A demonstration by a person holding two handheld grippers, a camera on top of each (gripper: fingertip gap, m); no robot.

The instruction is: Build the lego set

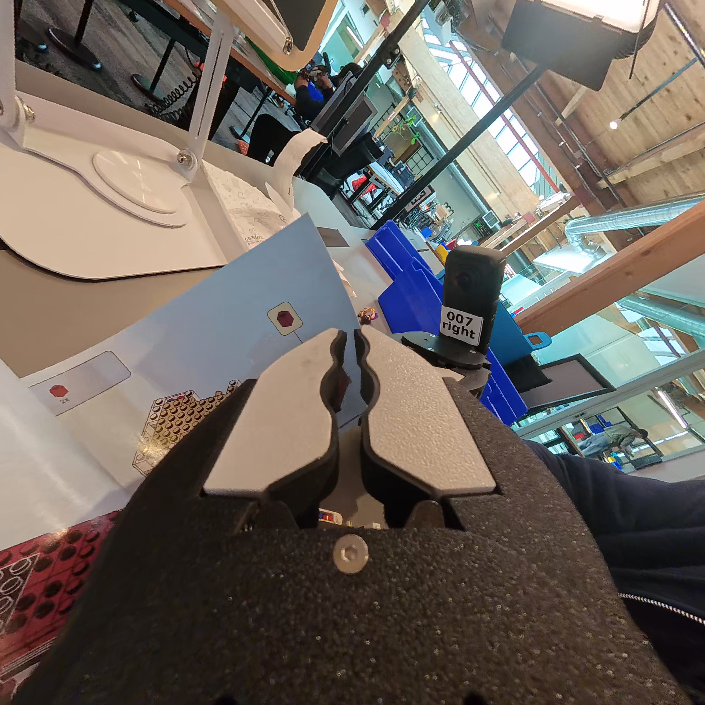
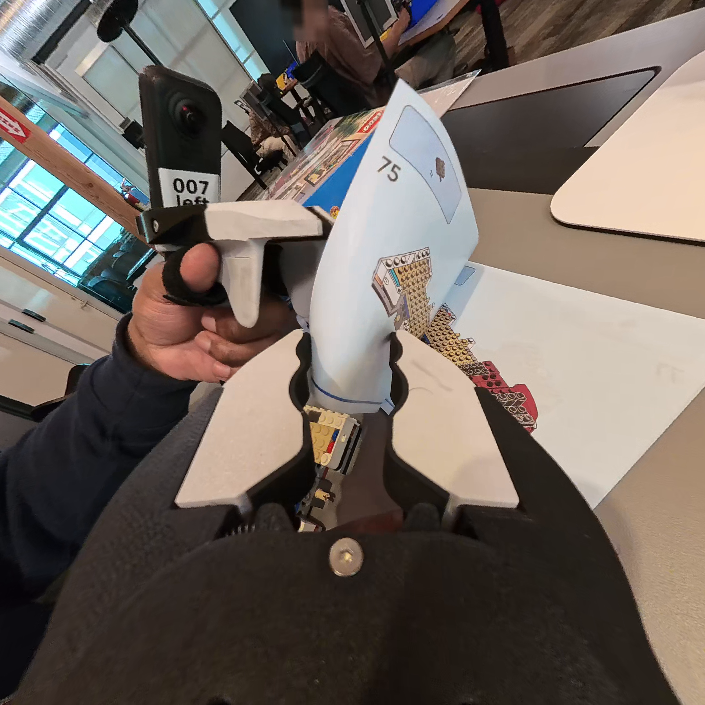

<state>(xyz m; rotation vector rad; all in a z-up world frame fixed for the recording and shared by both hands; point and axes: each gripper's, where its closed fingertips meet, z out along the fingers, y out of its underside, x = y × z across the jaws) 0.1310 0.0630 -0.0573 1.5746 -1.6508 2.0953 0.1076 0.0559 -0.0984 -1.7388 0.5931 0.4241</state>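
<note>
A light blue page (image 1: pixel 229 305) of a brick-building instruction booklet is lifted off the table and curls upward; it also shows in the right wrist view (image 2: pixel 381 248). My left gripper (image 1: pixel 350 337) is nearly closed with the page's free edge at its tips. In the right wrist view the left gripper (image 2: pixel 326 221) meets that edge high up. My right gripper (image 2: pixel 349 351) straddles the lower part of the page, which bows between the pads (image 2: pixel 395 343) and touches both. A small tan brick model (image 2: pixel 335 435) lies under the right gripper's fingers.
The open booklet (image 2: pixel 572 362) lies flat on the grey table. Blue bins (image 1: pixel 412 290) stand behind the right gripper's camera (image 1: pixel 473 282), with a small toy figure (image 1: pixel 368 314) beside them. A white stand base (image 1: pixel 95 213) is at the far left. A toy box (image 2: pixel 328 160) lies beyond the page. One gripper's finger ends stand about 5 cm off the other's.
</note>
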